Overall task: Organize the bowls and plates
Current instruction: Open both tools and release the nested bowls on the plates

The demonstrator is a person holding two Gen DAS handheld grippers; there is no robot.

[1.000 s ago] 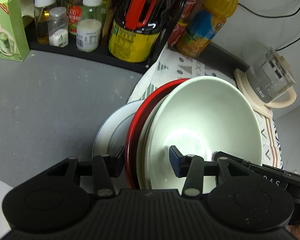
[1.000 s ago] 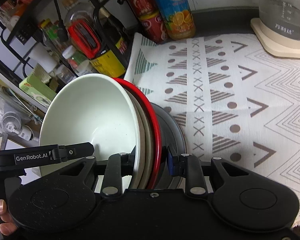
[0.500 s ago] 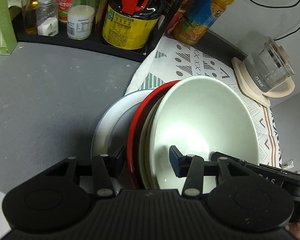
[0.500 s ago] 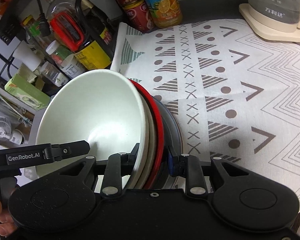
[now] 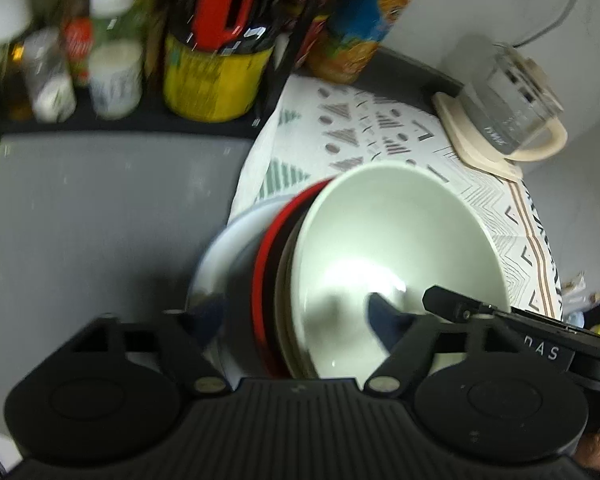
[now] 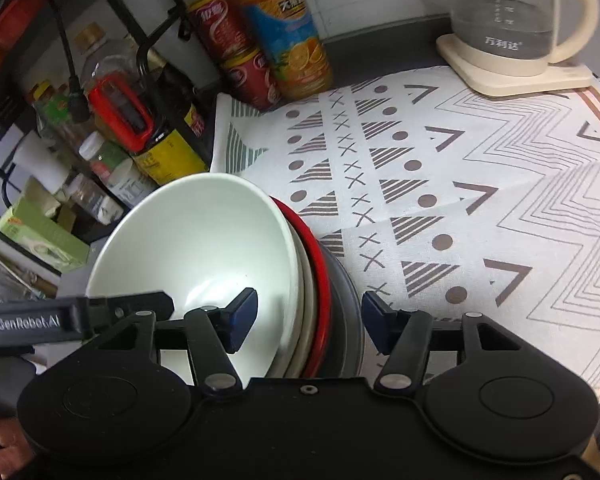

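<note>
A stack of dishes rests where the patterned cloth meets the grey counter. On top is a white bowl (image 5: 392, 248) (image 6: 204, 240); under it a red plate (image 5: 264, 280) (image 6: 316, 256) and a grey plate (image 5: 216, 256) (image 6: 346, 304). My left gripper (image 5: 296, 318) straddles the stack's near rim, its jaws opening, pads off the dishes. My right gripper (image 6: 309, 318) straddles the opposite rim, jaws also opening; one blue pad (image 6: 242, 316) hangs inside the bowl and the other stands clear of the grey plate. Each view shows the other gripper's body at the bowl's side.
A glass kettle (image 6: 512, 20) (image 5: 508, 120) on a cream base stands at the far right of the patterned cloth (image 6: 460, 200). An orange juice bottle (image 6: 284, 40), red cans and a black rack of bottles (image 5: 204, 64) line the back. A green box (image 6: 40, 236) lies left.
Both grippers' jaws have spread apart and let go of the stack's rims. Both views have rolled a little. The stack stays in place.
</note>
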